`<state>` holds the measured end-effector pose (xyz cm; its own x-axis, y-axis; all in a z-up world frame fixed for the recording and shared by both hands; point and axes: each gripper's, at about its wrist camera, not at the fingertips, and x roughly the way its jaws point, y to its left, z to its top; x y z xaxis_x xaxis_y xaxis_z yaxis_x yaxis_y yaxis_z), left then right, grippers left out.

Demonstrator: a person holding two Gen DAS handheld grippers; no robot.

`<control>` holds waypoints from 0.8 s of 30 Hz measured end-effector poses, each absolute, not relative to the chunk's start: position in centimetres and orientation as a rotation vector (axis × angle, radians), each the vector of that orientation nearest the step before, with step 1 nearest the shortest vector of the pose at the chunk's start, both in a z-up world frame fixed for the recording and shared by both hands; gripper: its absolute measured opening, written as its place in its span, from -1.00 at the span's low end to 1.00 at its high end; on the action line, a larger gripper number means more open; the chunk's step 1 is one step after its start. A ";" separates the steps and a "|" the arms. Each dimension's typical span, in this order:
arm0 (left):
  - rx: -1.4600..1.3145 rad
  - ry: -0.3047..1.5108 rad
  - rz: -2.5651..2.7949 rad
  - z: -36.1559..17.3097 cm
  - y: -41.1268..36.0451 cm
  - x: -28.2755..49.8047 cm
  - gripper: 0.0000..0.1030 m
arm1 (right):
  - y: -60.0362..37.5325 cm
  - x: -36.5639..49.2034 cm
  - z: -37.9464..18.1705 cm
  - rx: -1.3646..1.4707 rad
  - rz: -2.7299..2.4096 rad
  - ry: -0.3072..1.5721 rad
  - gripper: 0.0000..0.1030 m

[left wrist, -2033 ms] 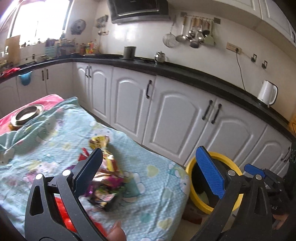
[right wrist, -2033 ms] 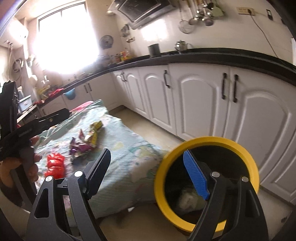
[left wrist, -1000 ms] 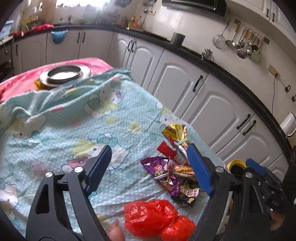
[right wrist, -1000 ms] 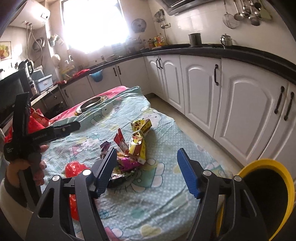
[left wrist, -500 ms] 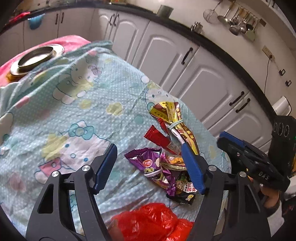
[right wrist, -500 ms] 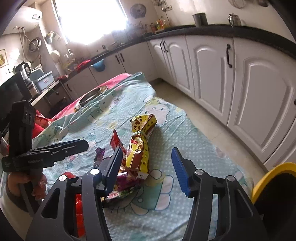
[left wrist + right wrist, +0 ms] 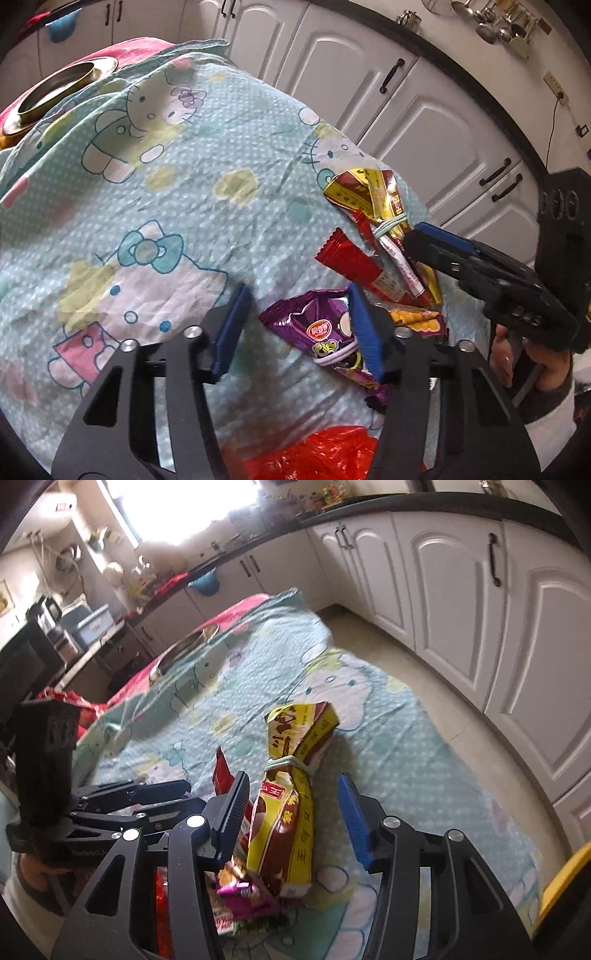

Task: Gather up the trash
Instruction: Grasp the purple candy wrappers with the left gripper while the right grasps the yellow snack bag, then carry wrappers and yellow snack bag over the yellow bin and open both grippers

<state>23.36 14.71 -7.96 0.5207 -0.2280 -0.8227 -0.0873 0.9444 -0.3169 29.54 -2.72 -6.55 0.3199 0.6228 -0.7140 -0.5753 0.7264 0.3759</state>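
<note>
A pile of snack wrappers lies on a Hello Kitty cloth. My left gripper hangs over a purple wrapper. Its jaws are closing with the wrapper between them, and the left pad stands clear of it. My right gripper straddles a tied yellow-and-red bag. Its jaws are closing too, with a gap on each side of the bag. A red wrapper lies between the two packs. The left wrist view shows the right gripper at the tied bag. The right wrist view shows the left gripper.
A crumpled red plastic bag lies at the cloth's near edge. A metal bowl sits at the far end on a pink cloth. A yellow bin stands on the floor to the right. White cabinets run along the wall.
Both grippers have moved down and closer to the wrapper pile. Their jaws have narrowed, the left around the purple wrapper and the right around the tied yellow-and-red bag.
</note>
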 end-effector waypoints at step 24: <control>-0.291 0.922 -0.079 -5.3 14.6 21.7 -0.83 | -6.5 26.7 -4.8 0.105 0.697 0.816 -0.33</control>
